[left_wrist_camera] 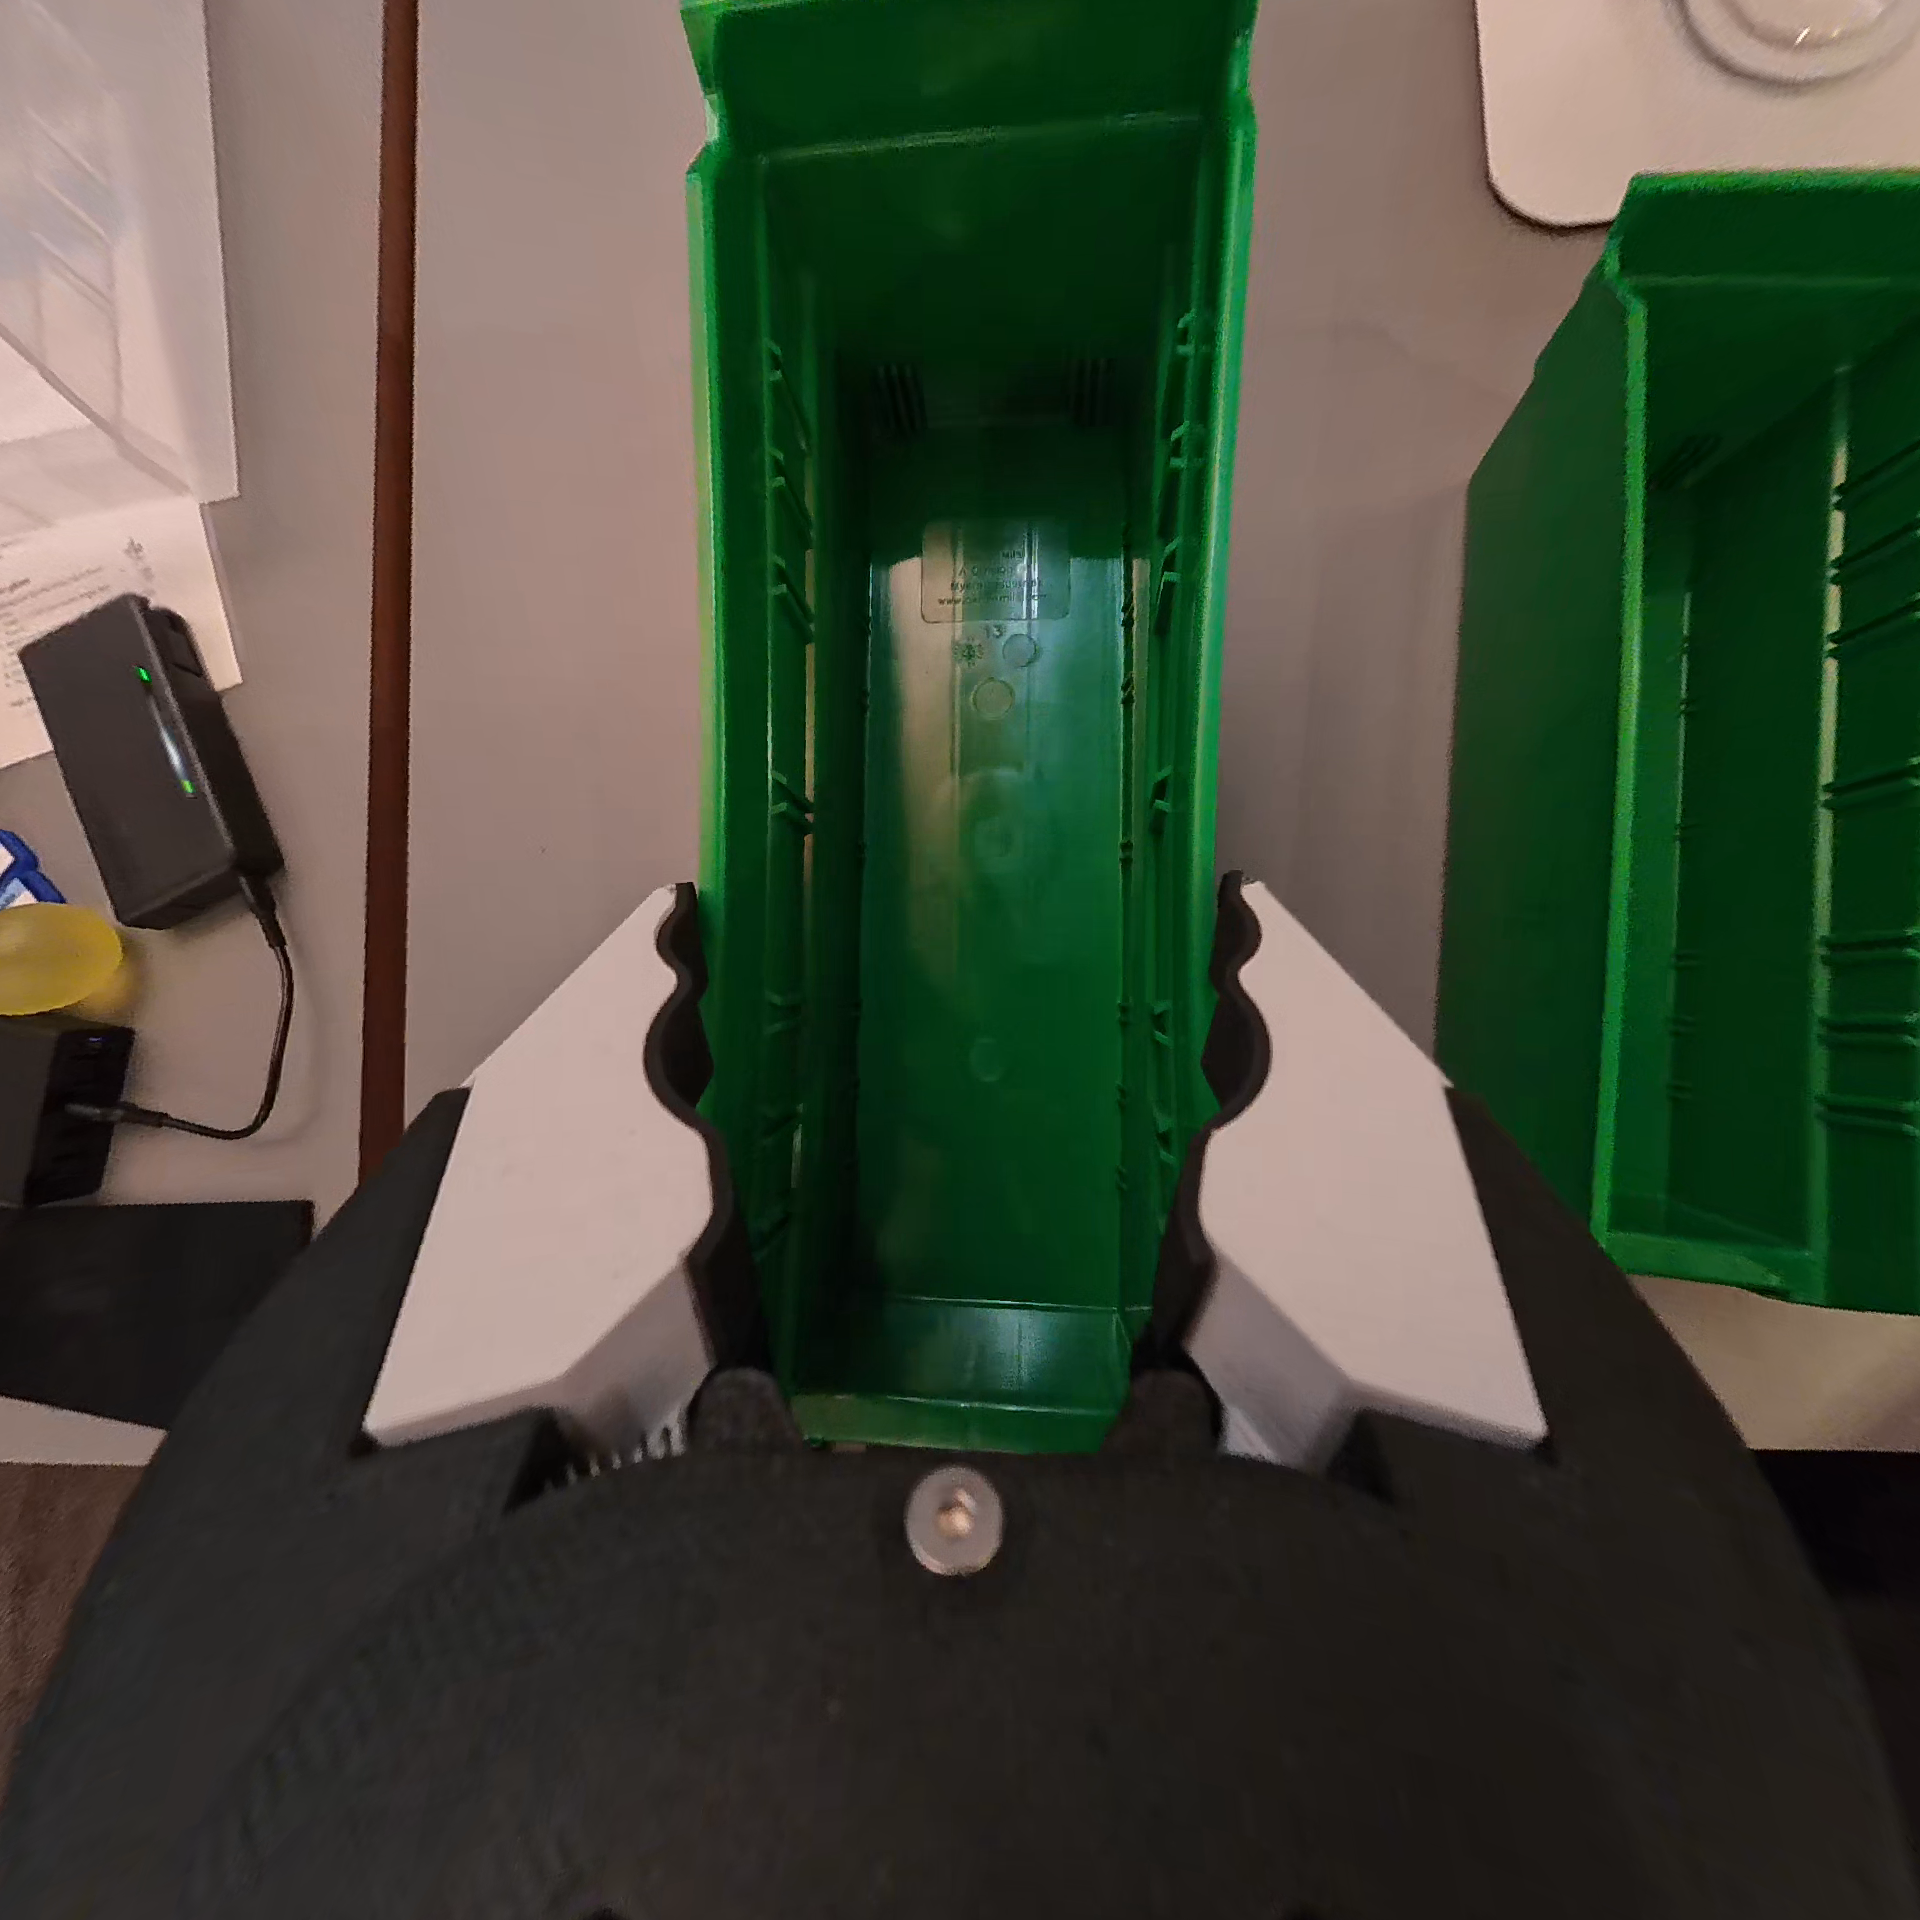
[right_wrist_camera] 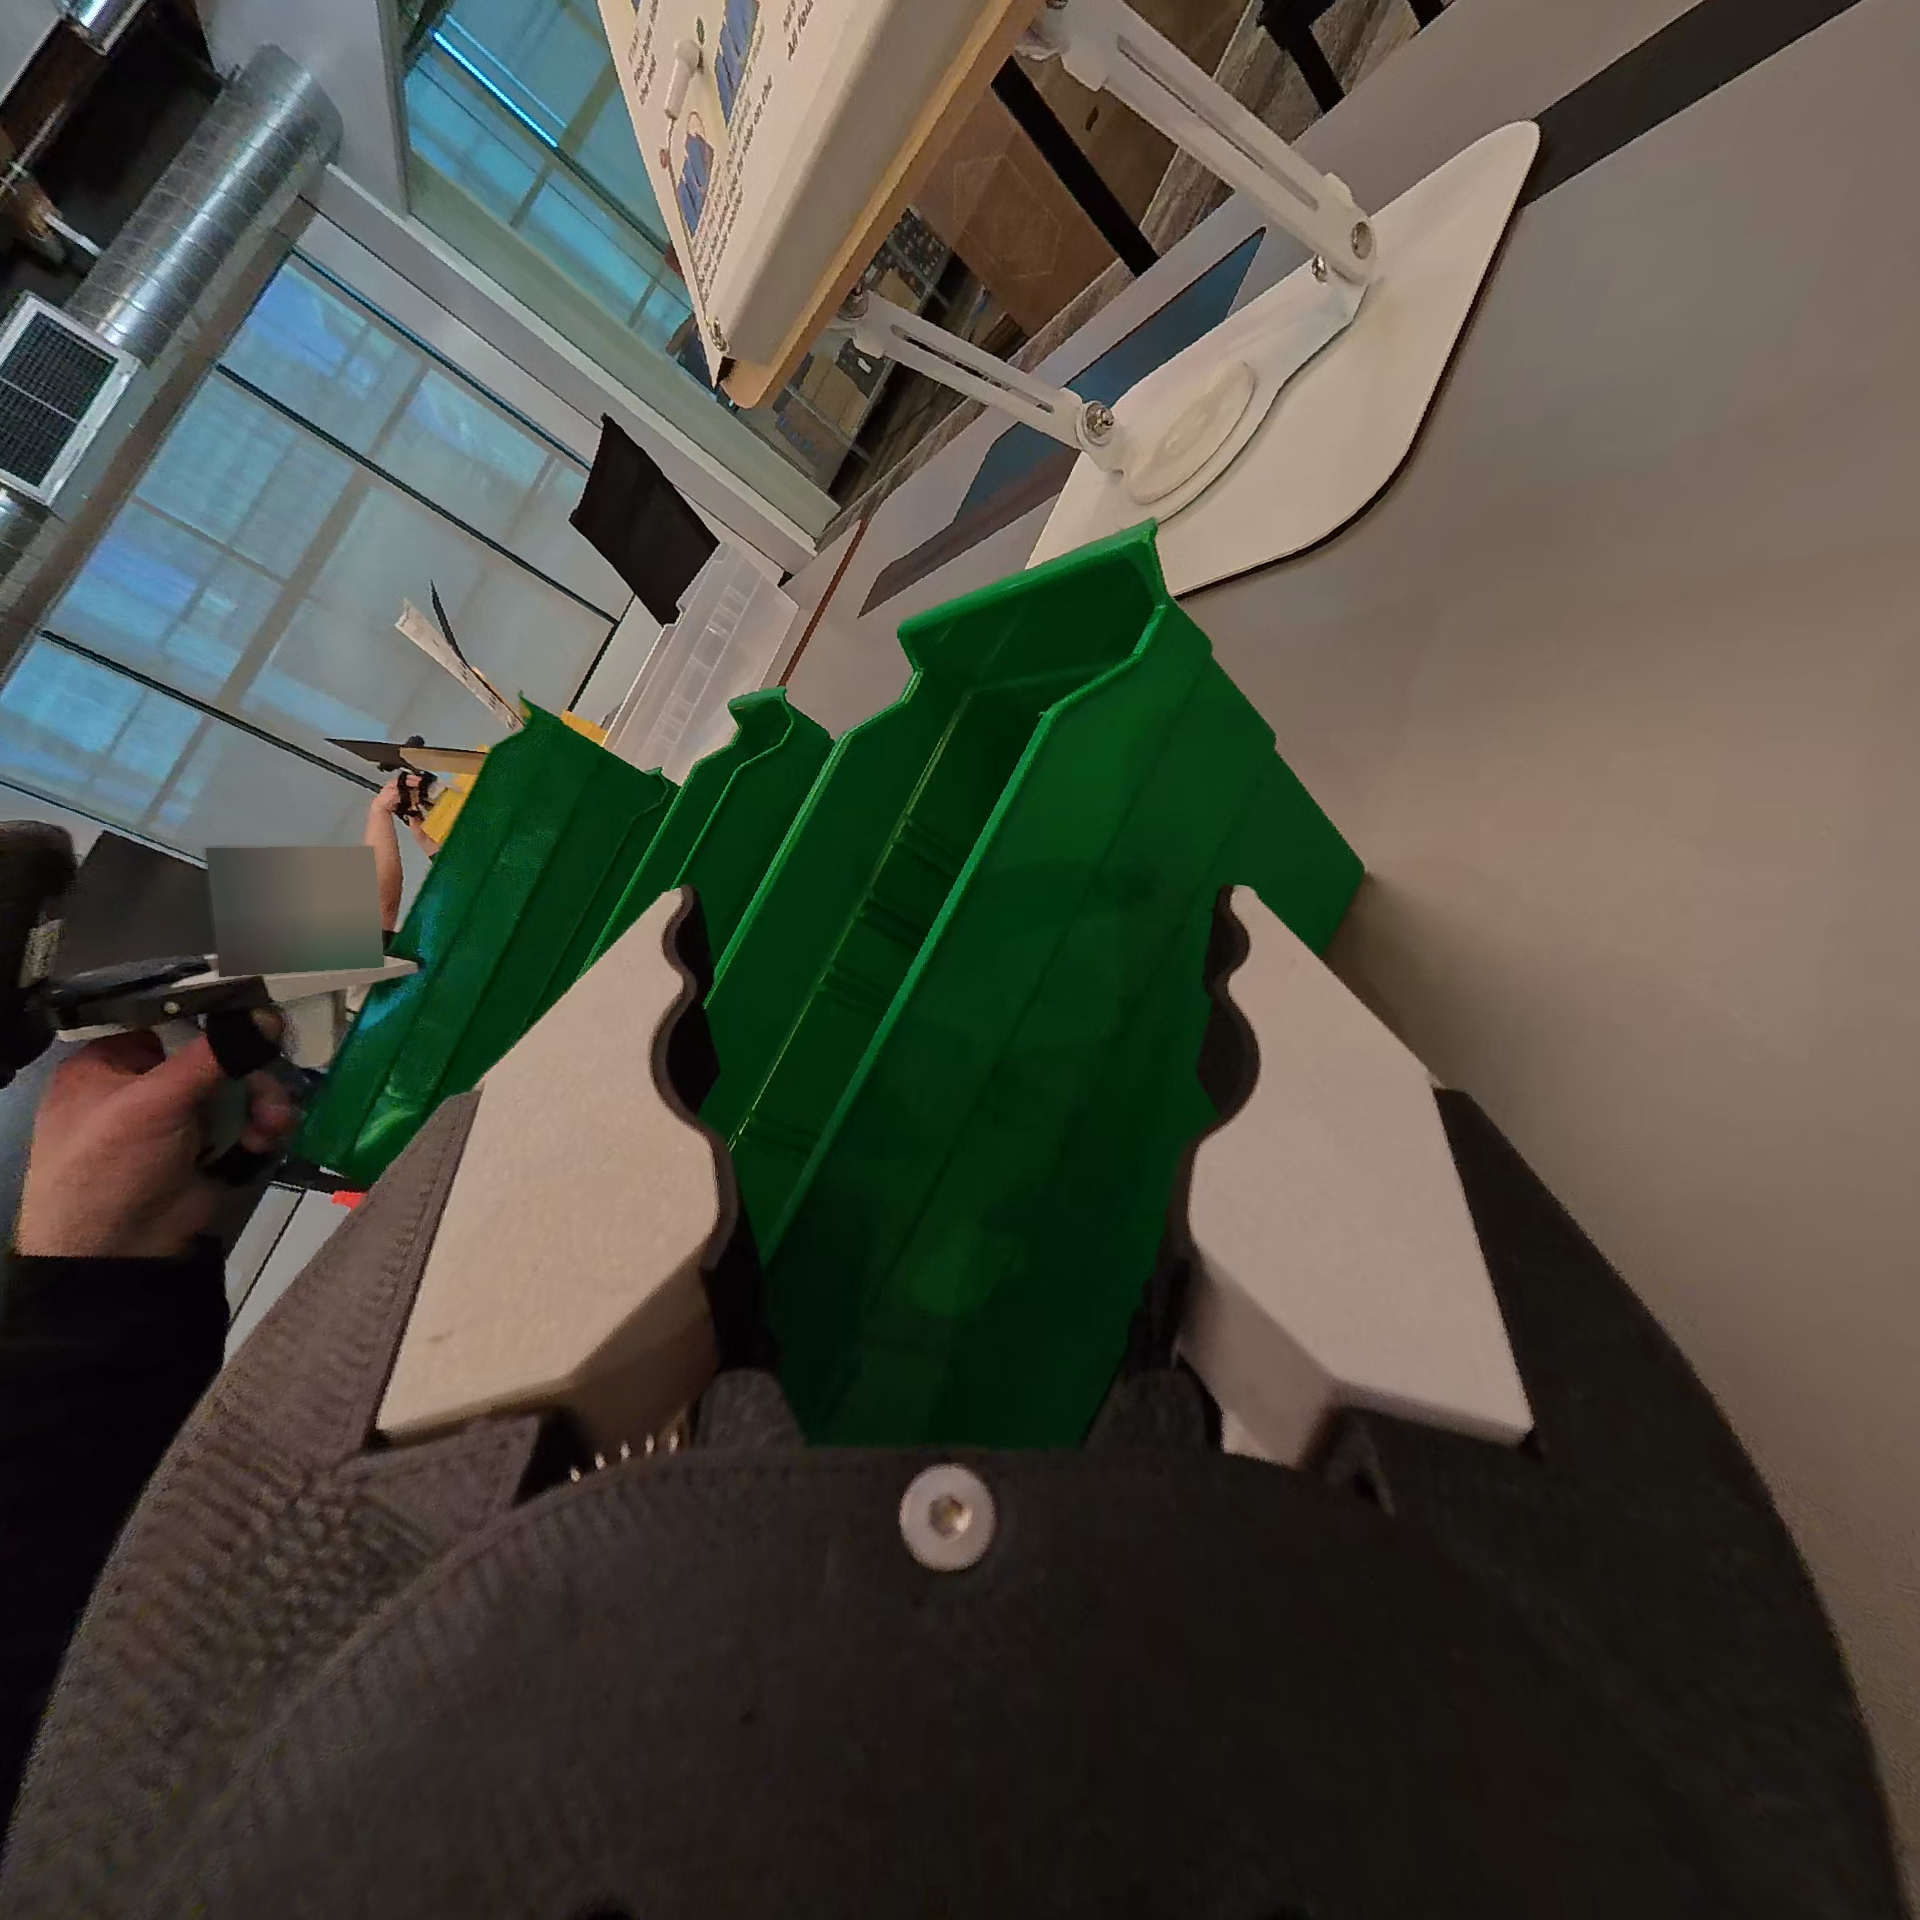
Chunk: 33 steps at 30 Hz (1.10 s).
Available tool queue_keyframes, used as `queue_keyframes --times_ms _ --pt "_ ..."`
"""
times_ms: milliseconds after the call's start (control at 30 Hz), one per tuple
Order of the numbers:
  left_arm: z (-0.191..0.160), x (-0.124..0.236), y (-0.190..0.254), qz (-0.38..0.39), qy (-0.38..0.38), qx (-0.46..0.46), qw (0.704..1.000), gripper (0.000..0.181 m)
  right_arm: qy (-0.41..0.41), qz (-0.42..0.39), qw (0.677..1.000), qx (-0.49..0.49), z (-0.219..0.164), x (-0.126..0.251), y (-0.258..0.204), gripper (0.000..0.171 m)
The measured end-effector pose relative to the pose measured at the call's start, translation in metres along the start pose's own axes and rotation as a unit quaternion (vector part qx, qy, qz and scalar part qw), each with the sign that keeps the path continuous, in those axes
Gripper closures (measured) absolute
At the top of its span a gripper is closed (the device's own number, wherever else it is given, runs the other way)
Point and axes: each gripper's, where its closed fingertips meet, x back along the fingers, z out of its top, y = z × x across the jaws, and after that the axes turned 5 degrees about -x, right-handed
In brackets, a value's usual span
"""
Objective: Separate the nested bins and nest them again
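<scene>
In the left wrist view, my left gripper (left_wrist_camera: 958, 894) is shut on a green bin (left_wrist_camera: 987, 416), its fingers clamped on the outer side walls at the near end. I look straight into the bin's inside; I cannot tell whether another bin is nested in it. A second green bin (left_wrist_camera: 1683, 779) stands apart to the right on the grey table. In the right wrist view, my right gripper (right_wrist_camera: 956, 899) is shut on that second bin (right_wrist_camera: 1091, 883), which rests tilted against the table. The left bin (right_wrist_camera: 499, 935) lies beyond it, held by the left gripper (right_wrist_camera: 343, 977).
A black charger (left_wrist_camera: 145, 758) with a cable, papers (left_wrist_camera: 104, 312) and a yellow object (left_wrist_camera: 52, 966) lie to the left. A white stand base (right_wrist_camera: 1299, 364) with a board on arms sits behind the bins. A person's hand (right_wrist_camera: 114, 1143) holds the left gripper.
</scene>
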Motion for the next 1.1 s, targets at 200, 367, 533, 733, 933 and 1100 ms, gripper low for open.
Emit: queue_keyframes --times_ms 200,367,533,733,933,1100 --pt "0.018 0.032 -0.003 -0.003 0.036 0.002 0.999 0.084 0.003 -0.001 1.0 0.002 0.002 0.001 0.0 0.077" --pt "0.037 0.064 0.0 0.0 0.068 -0.009 0.998 0.084 0.003 0.0 1.0 0.004 0.002 0.001 -0.001 0.077" --pt "0.05 0.085 -0.017 0.019 0.077 -0.019 0.997 0.084 0.005 -0.001 1.0 0.005 0.004 0.004 -0.002 0.077" --pt "0.035 0.073 -0.089 0.068 0.061 0.0 0.996 0.083 0.007 -0.002 1.0 0.004 0.005 0.005 -0.001 0.077" --pt "-0.019 0.01 -0.131 0.066 0.012 0.023 0.997 0.082 0.003 -0.005 1.0 0.003 0.002 0.004 0.001 0.077" --pt "-0.064 -0.039 -0.135 0.05 -0.026 0.038 0.998 0.082 0.001 -0.006 1.0 0.002 0.001 0.003 0.001 0.077"
